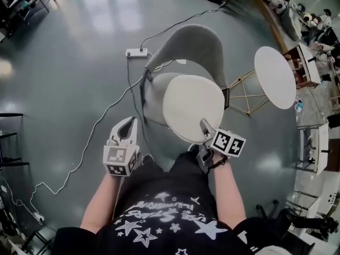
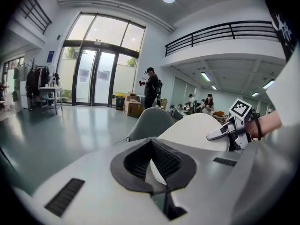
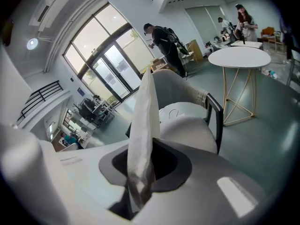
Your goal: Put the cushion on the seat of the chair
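A round cream cushion [image 1: 194,108] hangs tilted over the front of the grey chair [image 1: 186,49], covering part of its seat [image 1: 156,97]. My right gripper [image 1: 206,127] is shut on the cushion's near rim; in the right gripper view the cushion [image 3: 143,125] stands edge-on between the jaws, with the chair seat [image 3: 187,130] behind it. My left gripper [image 1: 127,127] is open and empty, left of the cushion and apart from it. In the left gripper view, the cushion [image 2: 201,128] and the right gripper [image 2: 212,136] are at the right, the chair back [image 2: 150,121] behind them.
A round white table [image 1: 274,77] on thin legs stands right of the chair. A power strip [image 1: 135,52] and cables lie on the floor to the left and behind. A person [image 2: 151,86] stands far off near cardboard boxes.
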A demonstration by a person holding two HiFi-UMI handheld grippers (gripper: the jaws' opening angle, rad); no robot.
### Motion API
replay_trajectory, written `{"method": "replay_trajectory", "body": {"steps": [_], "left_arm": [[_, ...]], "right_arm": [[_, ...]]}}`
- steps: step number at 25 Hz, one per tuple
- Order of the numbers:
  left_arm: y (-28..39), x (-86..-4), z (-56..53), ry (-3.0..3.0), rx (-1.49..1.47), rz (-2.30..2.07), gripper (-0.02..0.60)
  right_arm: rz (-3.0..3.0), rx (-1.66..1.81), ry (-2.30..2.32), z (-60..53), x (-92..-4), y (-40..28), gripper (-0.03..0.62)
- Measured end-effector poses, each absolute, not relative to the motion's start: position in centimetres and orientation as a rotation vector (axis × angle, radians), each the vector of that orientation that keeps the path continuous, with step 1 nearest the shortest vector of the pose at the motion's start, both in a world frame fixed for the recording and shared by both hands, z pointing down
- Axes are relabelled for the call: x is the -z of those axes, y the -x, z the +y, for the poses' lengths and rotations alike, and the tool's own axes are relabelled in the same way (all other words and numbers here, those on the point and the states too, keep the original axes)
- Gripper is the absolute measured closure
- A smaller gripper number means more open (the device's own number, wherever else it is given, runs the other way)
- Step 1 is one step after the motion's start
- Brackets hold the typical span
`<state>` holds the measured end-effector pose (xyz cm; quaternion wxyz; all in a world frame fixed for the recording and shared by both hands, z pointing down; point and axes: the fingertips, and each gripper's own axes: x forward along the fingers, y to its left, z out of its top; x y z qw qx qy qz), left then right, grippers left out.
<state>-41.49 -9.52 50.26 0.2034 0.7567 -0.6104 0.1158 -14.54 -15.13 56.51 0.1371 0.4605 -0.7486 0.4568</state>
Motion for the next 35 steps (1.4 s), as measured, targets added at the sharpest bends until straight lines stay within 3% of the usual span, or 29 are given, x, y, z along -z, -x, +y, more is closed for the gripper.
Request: {"method": "replay_trajectory", "body": {"steps": [8,21,35], "left_arm": [[39.9,-53.5,-10.5,-2.155,-0.398,-1.564,0.574],[38.4,-58.4,-15.5,-2.088,-0.551,-1.538,0.574],[31.5,-67.6,-22.1,-2.045,-0.667,-1.387,0.574]], "right_arm": [[-2.145,-1.430,-1.371,-13.9,-57.0,14.1,0.540],[-2.120,-1.627,-1.148,-21.0,-63.7,19.5,0.540],[-1.933,-1.406,-1.180,-26.9,-75.8,13.2,0.535]]}}
